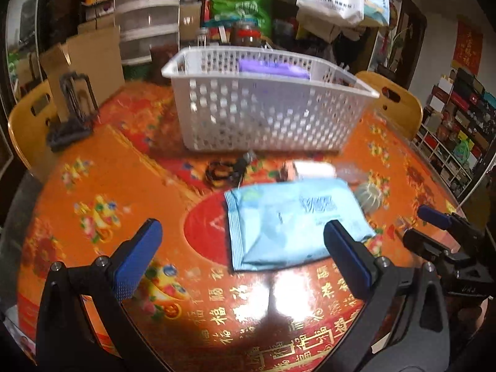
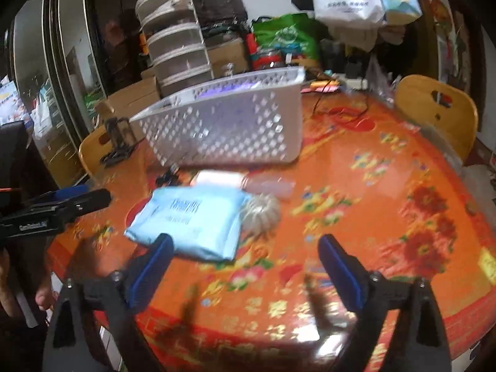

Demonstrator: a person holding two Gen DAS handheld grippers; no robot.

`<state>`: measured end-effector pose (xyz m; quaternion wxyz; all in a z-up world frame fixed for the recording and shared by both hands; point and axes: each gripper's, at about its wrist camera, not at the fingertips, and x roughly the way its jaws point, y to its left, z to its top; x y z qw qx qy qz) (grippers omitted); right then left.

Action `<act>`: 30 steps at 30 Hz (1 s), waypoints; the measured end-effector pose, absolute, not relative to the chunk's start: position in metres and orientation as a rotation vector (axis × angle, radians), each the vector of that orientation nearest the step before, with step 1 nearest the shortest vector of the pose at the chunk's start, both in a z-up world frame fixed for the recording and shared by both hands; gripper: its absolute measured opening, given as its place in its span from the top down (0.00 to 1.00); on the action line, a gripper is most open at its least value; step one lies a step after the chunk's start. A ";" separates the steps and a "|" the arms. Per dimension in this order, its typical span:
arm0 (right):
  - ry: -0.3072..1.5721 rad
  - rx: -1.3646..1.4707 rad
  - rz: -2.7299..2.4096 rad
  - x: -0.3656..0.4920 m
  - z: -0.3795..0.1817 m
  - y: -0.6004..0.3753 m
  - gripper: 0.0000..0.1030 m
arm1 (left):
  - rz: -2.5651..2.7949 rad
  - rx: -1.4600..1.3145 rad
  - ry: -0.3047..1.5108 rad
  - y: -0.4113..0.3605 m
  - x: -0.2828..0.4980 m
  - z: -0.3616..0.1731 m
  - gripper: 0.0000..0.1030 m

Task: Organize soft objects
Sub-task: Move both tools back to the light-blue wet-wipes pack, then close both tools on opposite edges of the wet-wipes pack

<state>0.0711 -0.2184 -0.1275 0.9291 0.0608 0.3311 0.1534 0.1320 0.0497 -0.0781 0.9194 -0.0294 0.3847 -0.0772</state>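
Note:
A light blue soft packet [image 1: 294, 220] [image 2: 192, 220] lies flat on the orange patterned tablecloth. My left gripper [image 1: 241, 228] hovers open just in front of it, and its right finger [image 1: 347, 254] overlaps the packet's near corner in the view. My right gripper [image 2: 245, 241] is open over bare cloth, with the packet off its left finger. Behind stands a white perforated basket [image 1: 266, 108] [image 2: 229, 130] with a purple soft pack [image 1: 272, 68] inside. Between packet and basket lies a small white packet [image 1: 313, 169] [image 2: 217, 178]. A ribbed pale round thing [image 1: 370, 198] [image 2: 262, 210] touches the blue packet's side.
A black coiled cord [image 1: 223, 170] lies in front of the basket, and a black stand [image 1: 73, 108] sits at the table's left edge. Wooden chairs [image 1: 400, 102] [image 2: 440, 108] flank the table. Drawers, boxes and bags crowd the back. Each view shows the other gripper at its edge.

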 end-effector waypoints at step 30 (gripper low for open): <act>0.840 0.024 0.503 0.113 -0.162 -0.163 0.39 | -0.367 -0.019 0.906 0.026 0.162 -0.133 0.26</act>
